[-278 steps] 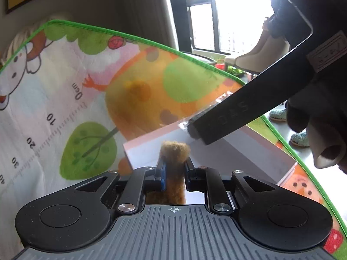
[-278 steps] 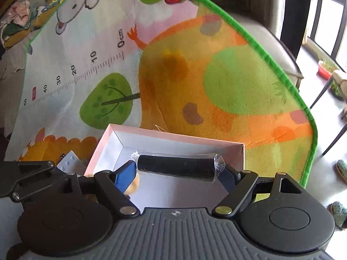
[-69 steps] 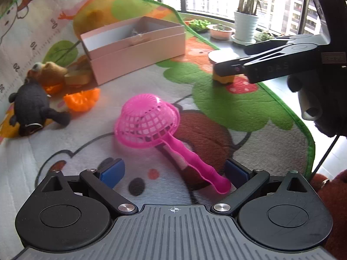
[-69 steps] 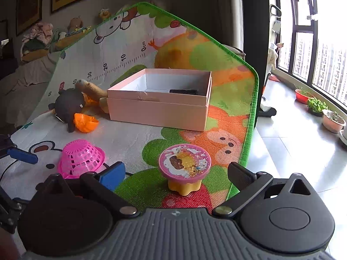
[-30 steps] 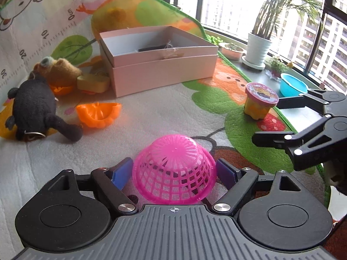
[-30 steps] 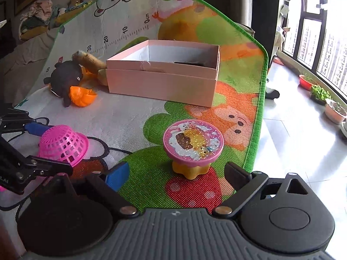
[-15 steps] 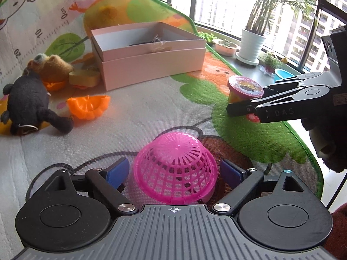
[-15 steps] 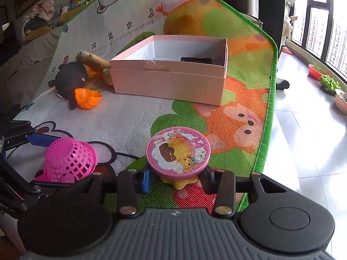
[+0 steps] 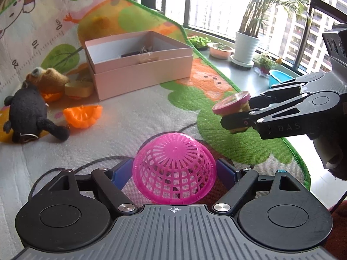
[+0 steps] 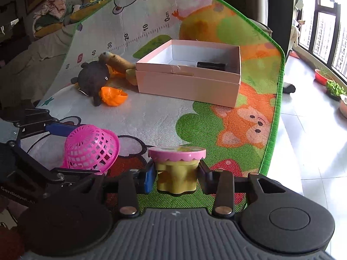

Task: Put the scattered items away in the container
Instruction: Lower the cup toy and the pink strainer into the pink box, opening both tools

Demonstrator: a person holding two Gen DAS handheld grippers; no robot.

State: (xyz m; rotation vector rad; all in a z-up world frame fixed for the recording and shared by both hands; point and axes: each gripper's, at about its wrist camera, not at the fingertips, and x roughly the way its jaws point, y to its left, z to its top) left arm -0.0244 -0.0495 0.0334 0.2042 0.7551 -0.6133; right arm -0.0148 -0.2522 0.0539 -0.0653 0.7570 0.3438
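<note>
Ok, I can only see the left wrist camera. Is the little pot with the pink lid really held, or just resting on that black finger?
Observer: Held. In the right wrist view the right gripper has just been closing its jaws, and its pads now press both sides of the yellow pot, just under the pink lid.
Operator: And what's the dark thing inside the pink box?
Observer: A black tube. It lies flat on the floor of the pink box, toward its far side.
</note>
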